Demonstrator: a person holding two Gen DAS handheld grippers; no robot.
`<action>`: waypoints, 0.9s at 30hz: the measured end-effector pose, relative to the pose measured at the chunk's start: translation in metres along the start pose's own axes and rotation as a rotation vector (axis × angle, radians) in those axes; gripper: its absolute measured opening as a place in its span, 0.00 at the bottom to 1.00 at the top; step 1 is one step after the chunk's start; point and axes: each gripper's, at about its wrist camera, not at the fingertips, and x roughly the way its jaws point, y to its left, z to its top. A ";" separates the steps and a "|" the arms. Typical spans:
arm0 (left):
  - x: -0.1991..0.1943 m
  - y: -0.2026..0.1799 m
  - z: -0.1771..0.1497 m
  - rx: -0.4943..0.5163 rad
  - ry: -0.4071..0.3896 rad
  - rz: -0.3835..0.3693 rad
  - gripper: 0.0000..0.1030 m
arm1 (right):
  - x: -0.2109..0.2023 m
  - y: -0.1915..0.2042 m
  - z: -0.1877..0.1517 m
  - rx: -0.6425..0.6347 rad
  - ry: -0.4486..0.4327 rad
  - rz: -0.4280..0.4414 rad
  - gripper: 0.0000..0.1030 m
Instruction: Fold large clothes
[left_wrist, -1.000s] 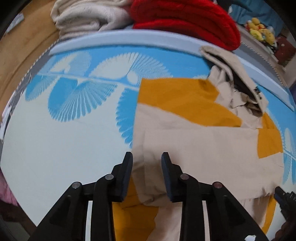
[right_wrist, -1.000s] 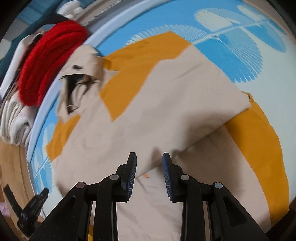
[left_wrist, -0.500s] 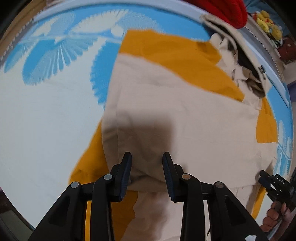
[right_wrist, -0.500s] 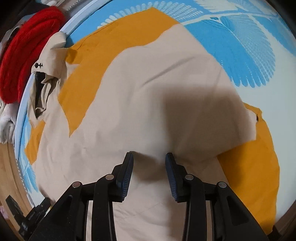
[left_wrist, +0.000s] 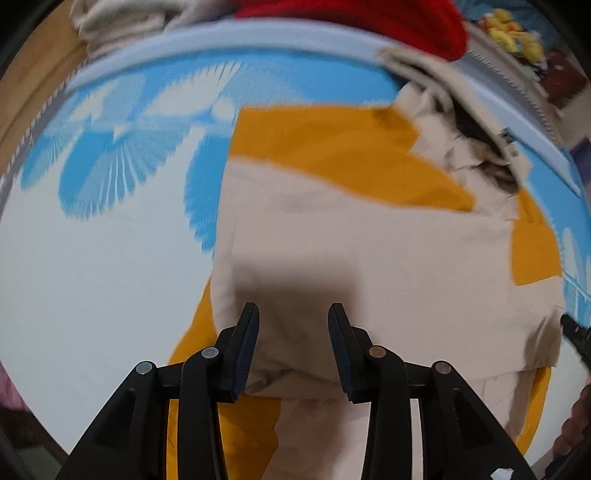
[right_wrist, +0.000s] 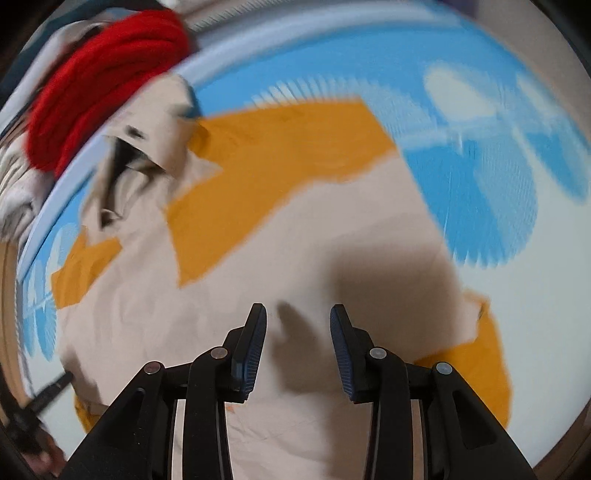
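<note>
**A:** Just ahead of both grippers, spread flat on the bed, lies the jacket: beige and orange, with its hood at the far end by the bed's edge. One part already lies folded over the body, and its near edge runs across right under the fingertips.

**B:** And the grippers themselves?

**A:** The left gripper hangs over that folded edge with its fingers apart and nothing between them. The right gripper is the same, spread wide over the beige cloth and gripping nothing. Both throw a shadow on the fabric right below, so I judge they are close to it. Whether they touch it I cannot tell.

**B:** So what makes the next fold go well?

**A:** I would take the near hem at two points, one per gripper, well apart, and pinch every layer so none slips. Then lift both together and carry the cloth away toward the hood, keeping the edge straight.

**B:** Anything to watch?

**A:** The orange part sticks out to the right of the right gripper, so it may need tucking in. Beyond the hood sit a red knit and a pale bundle; stop short of them. The blue leaf-print sheet to the left of the left gripper leaves room.
</note>
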 end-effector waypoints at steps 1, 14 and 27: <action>-0.008 -0.005 0.000 0.021 -0.036 -0.001 0.34 | -0.012 0.005 0.002 -0.039 -0.046 -0.002 0.36; -0.064 -0.054 -0.017 0.204 -0.276 -0.089 0.34 | -0.084 0.033 -0.021 -0.269 -0.288 -0.023 0.36; -0.084 -0.083 -0.017 0.325 -0.447 -0.059 0.25 | -0.081 0.006 -0.022 -0.295 -0.271 -0.075 0.36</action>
